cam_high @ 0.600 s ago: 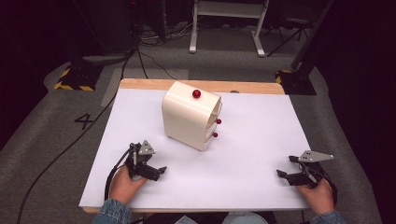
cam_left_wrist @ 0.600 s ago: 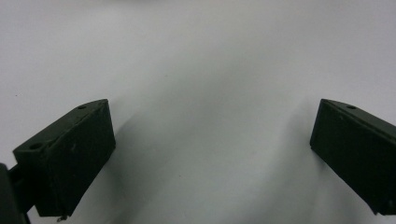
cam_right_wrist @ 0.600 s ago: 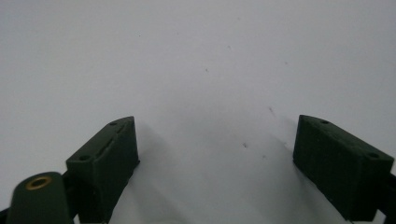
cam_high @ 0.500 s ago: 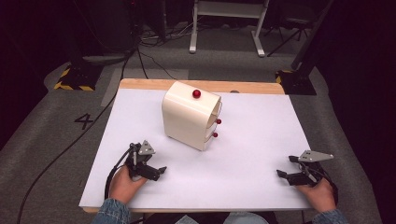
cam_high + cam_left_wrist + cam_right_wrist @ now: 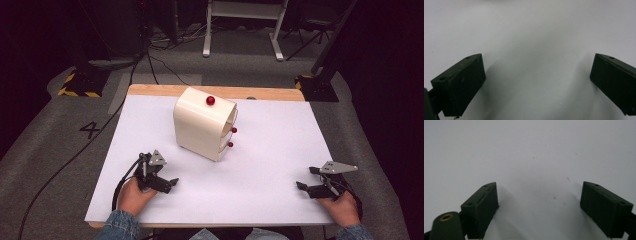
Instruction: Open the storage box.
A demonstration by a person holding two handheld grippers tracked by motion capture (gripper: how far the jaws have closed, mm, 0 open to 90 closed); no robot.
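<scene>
The person's left hand (image 5: 131,195) comes in over the near edge of the surface (image 5: 270,150) toward its near-left corner, with a denim sleeve (image 5: 117,229) at the wrist. It holds the left tool (image 5: 172,181) low over the white top, pointing right and slightly toward the far edge, its grey three-cornered plate up. In the left gripper view the two black jaws of the left tool (image 5: 537,82) stand wide apart, with bare white surface between them and nothing pinched.

The right hand (image 5: 340,205) enters near the near-right corner and holds the right tool (image 5: 305,180) low, pointing left toward the middle of the surface. In the right gripper view the jaws of the right tool (image 5: 539,206) are likewise spread wide over bare white, holding nothing.

A cream box with rounded top (image 5: 202,122) stands toward the far edge, a little left of the middle. One red knob (image 5: 210,100) sits on its top, and two more red knobs (image 5: 233,130) show on its right-facing front. The box is well apart from both tools: beyond and to the right of the left tool, and beyond and far to the left of the right one.
</scene>
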